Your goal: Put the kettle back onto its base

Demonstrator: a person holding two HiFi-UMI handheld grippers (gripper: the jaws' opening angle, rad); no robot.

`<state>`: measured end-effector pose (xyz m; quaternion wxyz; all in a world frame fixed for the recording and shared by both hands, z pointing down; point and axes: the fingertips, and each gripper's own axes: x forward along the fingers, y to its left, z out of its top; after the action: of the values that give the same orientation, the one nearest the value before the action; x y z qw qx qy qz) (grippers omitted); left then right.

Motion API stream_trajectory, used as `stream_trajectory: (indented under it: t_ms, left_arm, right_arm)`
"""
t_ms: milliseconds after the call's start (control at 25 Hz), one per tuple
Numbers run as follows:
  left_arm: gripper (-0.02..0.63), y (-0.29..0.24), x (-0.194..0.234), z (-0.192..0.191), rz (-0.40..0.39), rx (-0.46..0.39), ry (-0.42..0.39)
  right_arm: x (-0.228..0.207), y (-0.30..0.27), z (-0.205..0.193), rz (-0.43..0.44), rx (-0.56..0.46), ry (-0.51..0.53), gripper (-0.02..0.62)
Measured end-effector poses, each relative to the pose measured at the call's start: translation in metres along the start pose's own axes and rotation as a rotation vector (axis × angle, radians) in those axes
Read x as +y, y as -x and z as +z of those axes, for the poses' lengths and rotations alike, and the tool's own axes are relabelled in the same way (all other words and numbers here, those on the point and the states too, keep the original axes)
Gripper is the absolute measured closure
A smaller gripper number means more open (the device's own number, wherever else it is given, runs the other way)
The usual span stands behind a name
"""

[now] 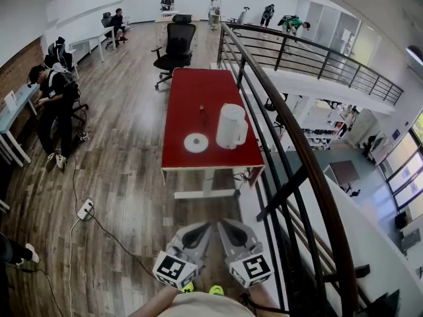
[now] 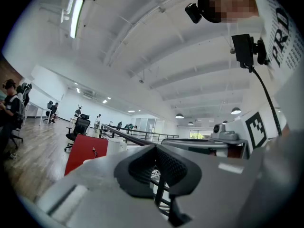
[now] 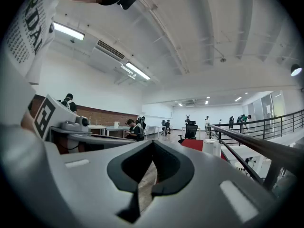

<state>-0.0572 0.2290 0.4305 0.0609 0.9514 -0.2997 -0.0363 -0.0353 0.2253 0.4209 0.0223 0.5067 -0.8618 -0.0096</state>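
Head camera: we look from above, forward and steeply down, with the red table well ahead and the left gripper and right gripper at the lower edge. Left and right gripper cameras: we sit just behind each gripper's jaws, facing level. All three views share the far table, white kettle and railing.

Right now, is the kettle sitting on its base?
No, the white kettle stands on the red table beside the round white base, not on top of it.
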Motion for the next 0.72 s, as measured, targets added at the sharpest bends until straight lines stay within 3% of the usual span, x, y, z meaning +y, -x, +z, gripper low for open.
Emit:
stream_trajectory:
  t_ms: [720]
  left_arm:
    - [0.615,0.010,-0.001,-0.002,-0.003,0.006,0.013]
  right_arm:
    - [0.012,0.002,-0.004,0.006,0.005,-0.010,0.592]
